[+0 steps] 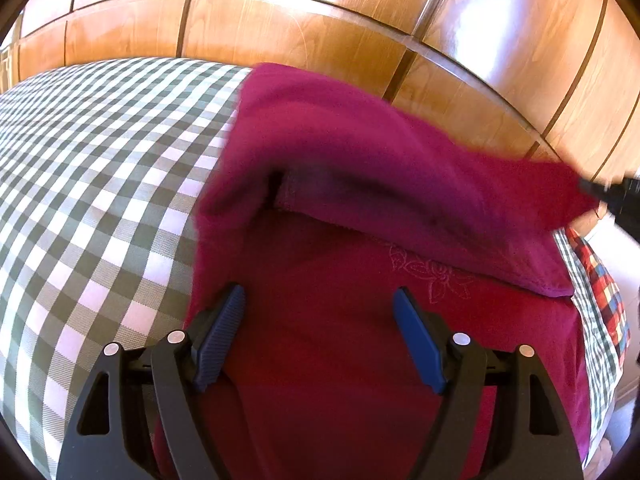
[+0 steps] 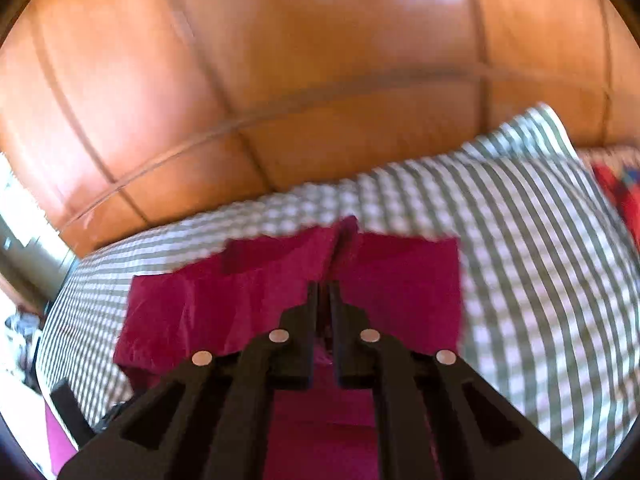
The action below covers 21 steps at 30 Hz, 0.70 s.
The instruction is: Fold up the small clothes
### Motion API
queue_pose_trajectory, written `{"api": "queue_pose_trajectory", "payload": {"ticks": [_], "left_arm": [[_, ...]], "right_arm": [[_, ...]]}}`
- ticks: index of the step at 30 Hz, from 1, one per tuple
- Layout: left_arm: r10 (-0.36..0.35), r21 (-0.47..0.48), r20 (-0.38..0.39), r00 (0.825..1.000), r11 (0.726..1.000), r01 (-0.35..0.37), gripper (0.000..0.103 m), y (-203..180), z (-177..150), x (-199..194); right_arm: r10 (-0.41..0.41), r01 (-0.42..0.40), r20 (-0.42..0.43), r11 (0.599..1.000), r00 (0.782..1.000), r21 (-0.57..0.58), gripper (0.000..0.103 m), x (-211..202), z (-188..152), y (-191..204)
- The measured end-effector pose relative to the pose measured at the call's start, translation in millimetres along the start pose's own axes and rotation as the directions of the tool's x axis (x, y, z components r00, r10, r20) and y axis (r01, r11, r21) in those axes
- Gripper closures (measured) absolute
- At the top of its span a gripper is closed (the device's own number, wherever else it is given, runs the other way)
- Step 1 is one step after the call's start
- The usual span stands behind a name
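Garment (image 1: 360,360) lies half-folded on bed (image 1: 100,200); left gripper (image 1: 320,300) gapes wide, empty; right gripper (image 2: 324,286) pinches garment's raised edge.

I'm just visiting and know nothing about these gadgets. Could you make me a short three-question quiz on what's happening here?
1. True or false: the left tool is open above the magenta garment.
2. Which tool pinches the cloth? A) left B) right
3. Fill in: the garment lies on a green-and-white ____ bedcover.

Key: 1 true; 2 B; 3 checked.
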<state>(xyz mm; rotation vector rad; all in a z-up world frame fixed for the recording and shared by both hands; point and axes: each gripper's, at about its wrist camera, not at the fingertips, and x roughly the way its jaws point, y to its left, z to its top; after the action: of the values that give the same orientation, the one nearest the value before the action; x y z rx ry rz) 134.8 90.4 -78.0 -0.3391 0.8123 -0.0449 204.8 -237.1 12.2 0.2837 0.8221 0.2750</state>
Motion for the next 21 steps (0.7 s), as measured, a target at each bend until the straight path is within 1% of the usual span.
{"api": "queue_pose_trajectory", "payload": {"ticks": [4,5,7,9,13,15,17,19,20,21], "left_arm": [[-0.011,-0.014,0.005,1.0,1.0,0.011,0.028,4,0,-4],[-0.015,-0.02,0.006,1.0,1.0,0.015,0.028,6,0,-4],[-0.014,-0.023,0.007,1.0,1.0,0.014,0.028,6,0,-5],[-0.008,-0.02,0.006,1.0,1.0,0.009,0.028,4,-1,-5],[-0.003,-0.018,0.005,1.0,1.0,0.003,0.028,0,-2,-6],[-0.003,-0.018,0.002,1.0,1.0,0.003,0.028,-1,-2,-7],[0.003,-0.019,-0.012,1.0,1.0,-0.003,0.028,-2,-1,-9],[-0.003,0.001,-0.024,1.0,1.0,0.003,0.028,-6,-1,-19],[-0.007,0.01,-0.019,1.0,1.0,0.007,0.028,-6,-1,-26],[-0.016,0.013,-0.012,1.0,1.0,0.016,0.028,-5,-2,-33]], "right_arm": [[-0.078,0.081,-0.065,0.996,0.995,0.044,0.098,16,-19,-40],[-0.09,0.095,-0.085,0.994,0.992,0.06,0.098,23,-26,-46],[-0.089,0.097,-0.098,0.992,0.991,0.079,0.098,29,-34,-60],[-0.083,0.092,-0.095,0.991,0.992,0.092,0.099,30,-41,-63],[-0.066,0.072,-0.058,0.992,0.996,0.102,0.099,13,-42,-62],[-0.079,0.086,-0.07,0.992,0.994,0.092,0.099,15,-44,-65],[-0.092,0.101,-0.106,0.991,0.99,0.086,0.098,21,-48,-66],[-0.091,0.1,-0.105,0.991,0.99,0.086,0.098,20,-51,-67],[-0.087,0.096,-0.097,0.991,0.991,0.09,0.097,17,-51,-67],[-0.092,0.099,-0.084,0.991,0.992,0.092,0.092,12,-50,-67]]}}
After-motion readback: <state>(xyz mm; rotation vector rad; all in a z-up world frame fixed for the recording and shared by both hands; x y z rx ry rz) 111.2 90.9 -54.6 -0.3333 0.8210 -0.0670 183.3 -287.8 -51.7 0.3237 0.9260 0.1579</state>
